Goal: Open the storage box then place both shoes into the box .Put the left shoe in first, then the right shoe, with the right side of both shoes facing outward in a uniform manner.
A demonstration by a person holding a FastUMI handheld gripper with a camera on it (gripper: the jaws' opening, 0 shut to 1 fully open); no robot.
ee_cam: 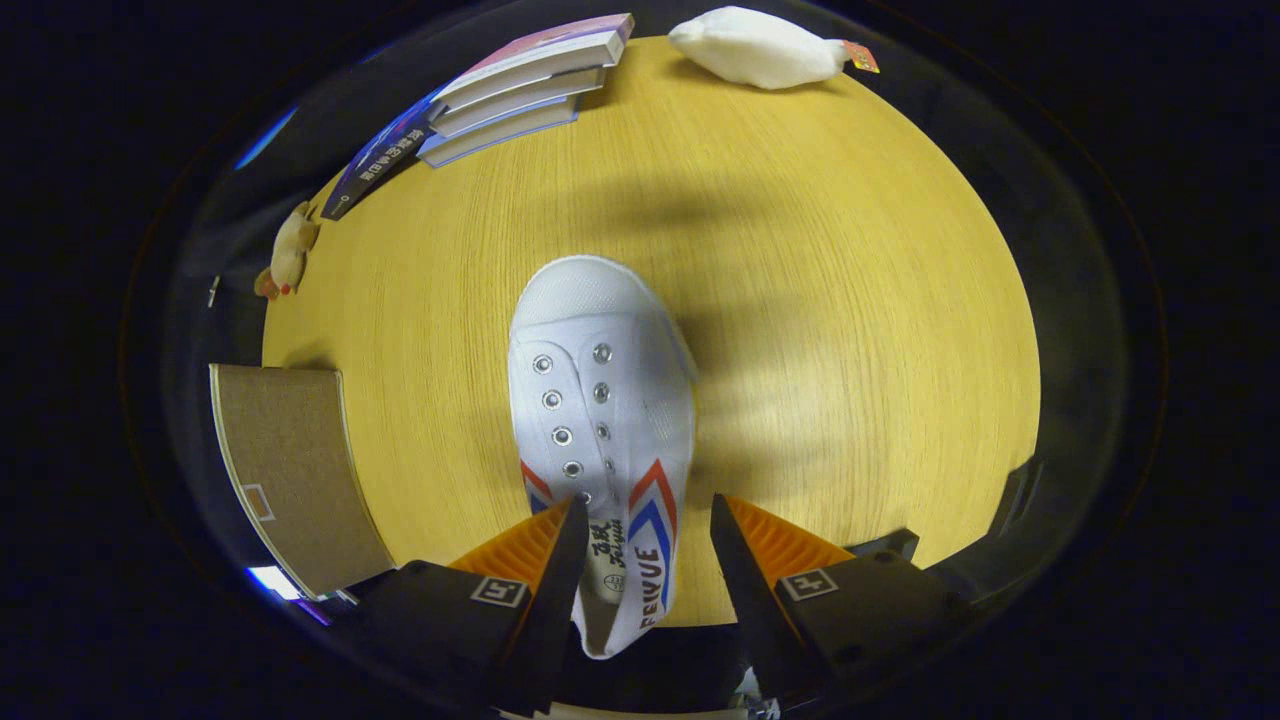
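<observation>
One shoe (600,400) lay under me on the tabletop (820,300), heel end between my spread fingers (647,525), toe pointing beyond them; nothing pinched yet. I judged I should straddle the heel collar squarely before squeezing. Brown box panel (290,470) sat close off my left finger, books (520,90) and a white bundle (755,48) far beyond, open room off the right finger.

Cloth shoe (600,400), matt wood-grain table (800,300)

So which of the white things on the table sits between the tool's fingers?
The white shoe, its heel end between the open tool fingers, toe pointing away. The other white thing, a soft plush-like item, lies far beyond at the table's far edge.
</observation>
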